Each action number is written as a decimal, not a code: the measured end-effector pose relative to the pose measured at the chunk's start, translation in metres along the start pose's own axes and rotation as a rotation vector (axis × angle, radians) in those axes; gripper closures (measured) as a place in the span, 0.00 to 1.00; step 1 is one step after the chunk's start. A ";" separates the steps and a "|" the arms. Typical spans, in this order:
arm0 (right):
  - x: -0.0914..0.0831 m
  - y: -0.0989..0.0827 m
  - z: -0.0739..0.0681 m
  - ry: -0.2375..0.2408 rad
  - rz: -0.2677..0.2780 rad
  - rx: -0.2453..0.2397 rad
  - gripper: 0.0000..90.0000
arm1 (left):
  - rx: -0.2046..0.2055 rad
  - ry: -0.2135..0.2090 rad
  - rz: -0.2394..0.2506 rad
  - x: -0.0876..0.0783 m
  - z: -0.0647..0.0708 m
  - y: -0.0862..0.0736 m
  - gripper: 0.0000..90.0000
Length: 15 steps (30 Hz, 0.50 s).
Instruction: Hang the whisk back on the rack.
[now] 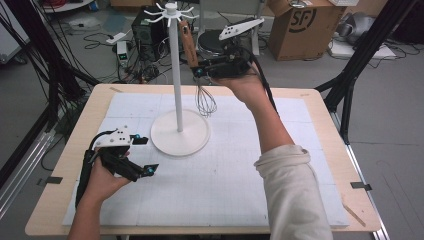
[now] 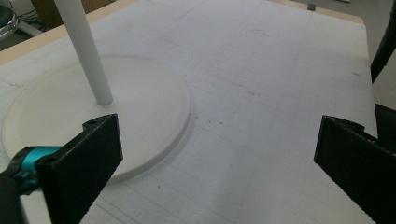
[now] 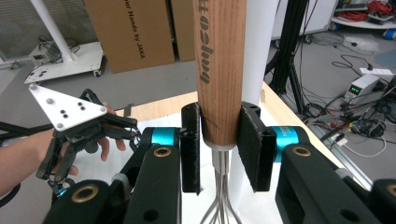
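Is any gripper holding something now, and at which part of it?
The right gripper holds the whisk by the lower end of its wooden handle. The left gripper is open, holding nothing.

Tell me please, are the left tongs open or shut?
Open. In the left gripper view the left tongs stand wide apart with nothing between the jaws, above the white mat, beside the stand's round base.

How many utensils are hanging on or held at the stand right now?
1: a whisk, its wooden handle clamped in the right tool beside the stand's pole. The hooks on top look bare.
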State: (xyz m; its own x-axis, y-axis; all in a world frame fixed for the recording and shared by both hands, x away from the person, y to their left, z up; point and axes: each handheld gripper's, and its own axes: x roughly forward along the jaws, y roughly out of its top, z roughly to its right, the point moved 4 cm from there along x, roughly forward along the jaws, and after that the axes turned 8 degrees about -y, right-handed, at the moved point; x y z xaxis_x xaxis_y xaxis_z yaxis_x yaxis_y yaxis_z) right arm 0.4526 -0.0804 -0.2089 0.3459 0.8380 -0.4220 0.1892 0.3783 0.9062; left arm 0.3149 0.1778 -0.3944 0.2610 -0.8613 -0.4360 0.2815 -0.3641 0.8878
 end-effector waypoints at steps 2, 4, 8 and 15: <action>0.001 0.000 0.001 -0.001 0.004 -0.006 0.79 | 0.000 -0.001 0.000 0.000 0.000 0.000 0.02; 0.001 0.000 0.000 0.007 0.001 0.015 0.79 | 0.001 0.000 0.003 0.000 0.000 0.000 0.02; 0.002 0.000 -0.001 -0.003 0.002 0.033 0.78 | 0.004 -0.004 -0.004 0.001 0.000 0.000 0.02; -0.003 0.001 -0.004 -0.033 0.019 0.037 0.52 | -0.002 -0.010 -0.001 0.002 0.001 0.000 0.02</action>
State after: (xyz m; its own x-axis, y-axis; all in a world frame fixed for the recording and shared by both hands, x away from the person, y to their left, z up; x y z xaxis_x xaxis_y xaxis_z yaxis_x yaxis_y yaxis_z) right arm 0.4483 -0.0809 -0.2069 0.3799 0.8310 -0.4064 0.2159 0.3475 0.9125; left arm 0.3146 0.1757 -0.3950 0.2518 -0.8644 -0.4352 0.2832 -0.3642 0.8872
